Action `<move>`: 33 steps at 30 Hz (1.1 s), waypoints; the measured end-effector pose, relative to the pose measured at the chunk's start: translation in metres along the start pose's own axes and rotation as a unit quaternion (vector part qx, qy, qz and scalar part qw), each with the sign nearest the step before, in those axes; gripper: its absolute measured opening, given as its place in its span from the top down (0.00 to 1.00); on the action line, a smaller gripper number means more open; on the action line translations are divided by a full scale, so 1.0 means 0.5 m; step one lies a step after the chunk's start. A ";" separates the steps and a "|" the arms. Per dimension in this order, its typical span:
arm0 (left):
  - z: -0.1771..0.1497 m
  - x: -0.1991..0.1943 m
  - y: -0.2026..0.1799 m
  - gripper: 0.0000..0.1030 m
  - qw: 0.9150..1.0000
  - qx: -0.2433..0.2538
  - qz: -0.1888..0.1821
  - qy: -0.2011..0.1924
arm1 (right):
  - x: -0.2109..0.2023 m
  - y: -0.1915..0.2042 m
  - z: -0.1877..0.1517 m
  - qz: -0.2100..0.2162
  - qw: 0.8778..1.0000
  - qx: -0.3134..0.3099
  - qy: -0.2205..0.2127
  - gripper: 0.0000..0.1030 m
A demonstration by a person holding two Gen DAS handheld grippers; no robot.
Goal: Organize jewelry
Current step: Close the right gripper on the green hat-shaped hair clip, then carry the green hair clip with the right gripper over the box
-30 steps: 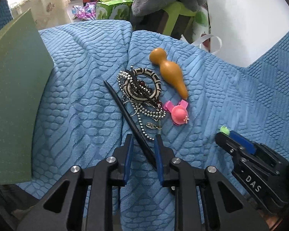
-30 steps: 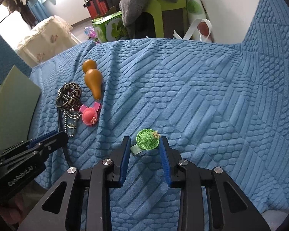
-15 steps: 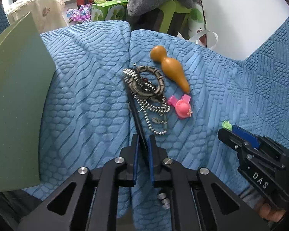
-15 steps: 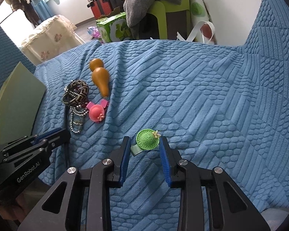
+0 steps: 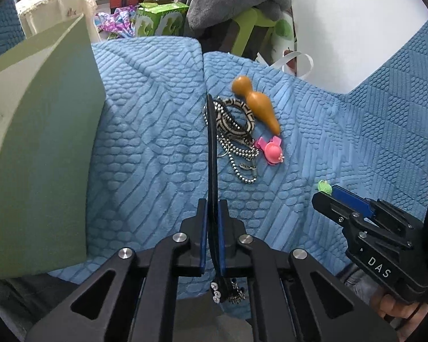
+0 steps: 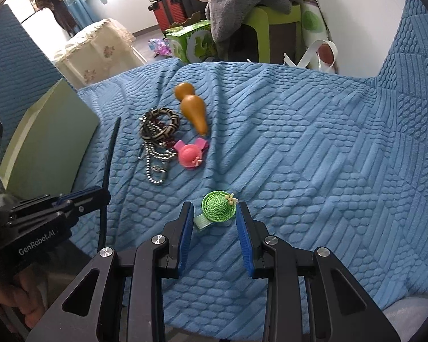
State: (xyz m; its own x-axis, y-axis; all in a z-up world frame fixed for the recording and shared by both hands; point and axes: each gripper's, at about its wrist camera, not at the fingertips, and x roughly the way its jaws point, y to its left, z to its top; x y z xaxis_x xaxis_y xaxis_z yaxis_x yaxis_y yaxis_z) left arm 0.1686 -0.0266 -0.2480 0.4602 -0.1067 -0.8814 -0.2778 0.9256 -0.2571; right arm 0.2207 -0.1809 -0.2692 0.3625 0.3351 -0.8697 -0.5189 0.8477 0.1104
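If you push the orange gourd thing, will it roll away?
Probably a little. The gourd looks smooth and rounded, lying on its side, so it may roll. Its tapered shape would likely curve it around, and the bumpy blue blanket should slow it.

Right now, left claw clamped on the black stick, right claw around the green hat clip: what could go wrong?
1. The black stick is held by the left claw near its decorated end, so the long free end could pivot or slip.
2. Its tip sits near the ball chain and patterned bangle; swinging it may snag them.
3. The right claw is open around the green hat clip; closing may squash the brim or pinch the blue blanket.
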 end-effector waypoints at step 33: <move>0.207 -0.454 0.109 0.95 0.988 0.029 -0.043 -0.146 | -0.369 0.297 0.260 0.034 0.984 -0.046 -0.168 0.73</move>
State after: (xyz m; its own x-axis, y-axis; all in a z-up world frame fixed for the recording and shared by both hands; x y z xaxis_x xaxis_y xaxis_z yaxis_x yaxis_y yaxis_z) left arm 0.1361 0.0855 -0.0210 0.7059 -0.0843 -0.7033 -0.1818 0.9381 -0.2949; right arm 0.1775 -0.0634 -0.0299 0.5524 0.5203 -0.6513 -0.6135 0.7827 0.1049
